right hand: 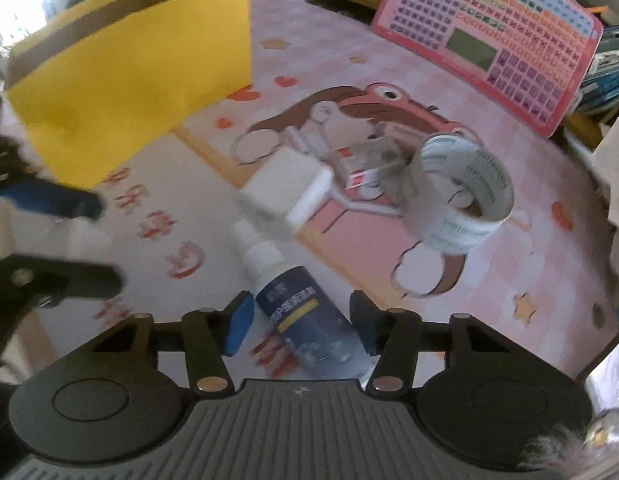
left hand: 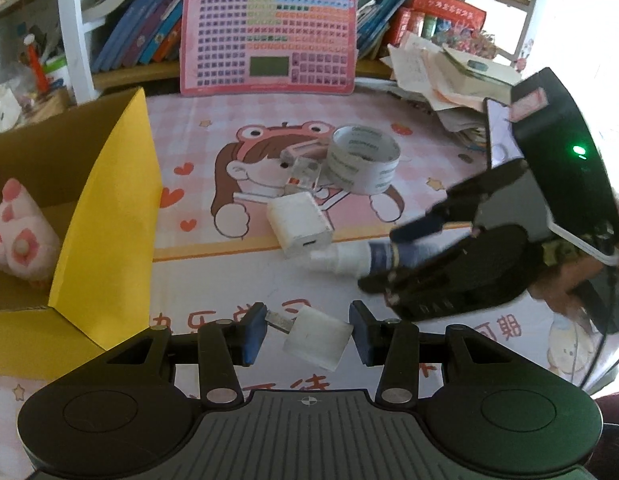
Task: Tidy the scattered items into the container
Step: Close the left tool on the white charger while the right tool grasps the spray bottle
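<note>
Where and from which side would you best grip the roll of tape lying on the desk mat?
Pinch one wall of the tape roll, one finger inside the hollow core and one outside, coming from above. It leans on its edge with the open core facing up, and the clear box crowds its left side.

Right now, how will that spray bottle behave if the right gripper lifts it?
The spray bottle lies on its side and looks round, so it may roll. Its glossy label could slip between the right gripper's pads. Small plastic: probably light and stiff.
</note>
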{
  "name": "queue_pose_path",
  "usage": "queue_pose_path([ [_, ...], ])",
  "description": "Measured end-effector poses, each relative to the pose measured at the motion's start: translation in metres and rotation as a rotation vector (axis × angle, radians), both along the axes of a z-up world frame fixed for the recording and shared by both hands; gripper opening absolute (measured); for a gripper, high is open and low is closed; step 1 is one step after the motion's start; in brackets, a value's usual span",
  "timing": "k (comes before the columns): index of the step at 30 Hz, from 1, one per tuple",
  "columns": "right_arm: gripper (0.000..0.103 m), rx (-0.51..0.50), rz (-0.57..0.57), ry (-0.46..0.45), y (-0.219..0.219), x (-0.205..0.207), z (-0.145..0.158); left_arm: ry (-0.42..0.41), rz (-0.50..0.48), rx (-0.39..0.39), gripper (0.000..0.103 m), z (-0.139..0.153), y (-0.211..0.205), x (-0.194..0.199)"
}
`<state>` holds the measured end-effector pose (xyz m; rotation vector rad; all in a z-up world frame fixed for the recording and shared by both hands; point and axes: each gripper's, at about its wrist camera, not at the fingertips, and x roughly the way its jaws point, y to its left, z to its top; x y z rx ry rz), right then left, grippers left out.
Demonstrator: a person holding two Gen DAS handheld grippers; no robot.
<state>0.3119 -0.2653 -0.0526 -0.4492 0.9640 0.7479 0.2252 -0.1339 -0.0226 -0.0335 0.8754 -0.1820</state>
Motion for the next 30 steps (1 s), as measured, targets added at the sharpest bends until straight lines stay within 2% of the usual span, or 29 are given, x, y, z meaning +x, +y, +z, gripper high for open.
queue_pose_path([
  [4, 0.05, 0.011, 0.037, 0.025, 0.004, -0.012, 0.001, -0.011, 0.013, -0.005, 0.044, 0.004, 0.002, -0.003],
  [7, 0.042, -0.003, 0.051, 0.043, 0.01, -0.013, -0.006, -0.015, 0.024, -0.004, 0.044, 0.005, 0.004, -0.005],
  [11, 0.041, 0.007, 0.051, 0.034, 0.01, -0.016, -0.009, -0.012, 0.026, -0.006, 0.044, 0.008, 0.006, -0.01],
  [14, 0.036, 0.013, 0.031, 0.034, 0.008, -0.018, -0.009, -0.006, 0.024, -0.008, 0.044, 0.007, 0.007, -0.013],
  [19, 0.035, 0.069, -0.064, 0.057, 0.001, -0.024, -0.003, -0.01, 0.014, -0.018, 0.044, 0.01, 0.009, -0.015],
  [25, 0.034, 0.183, -0.302, 0.143, -0.016, -0.027, -0.004, -0.02, 0.001, -0.072, 0.044, 0.009, 0.014, -0.02],
  [30, 0.032, 0.257, -0.406, 0.122, -0.019, -0.044, 0.009, -0.001, -0.031, -0.085, 0.044, 0.007, 0.018, -0.026],
])
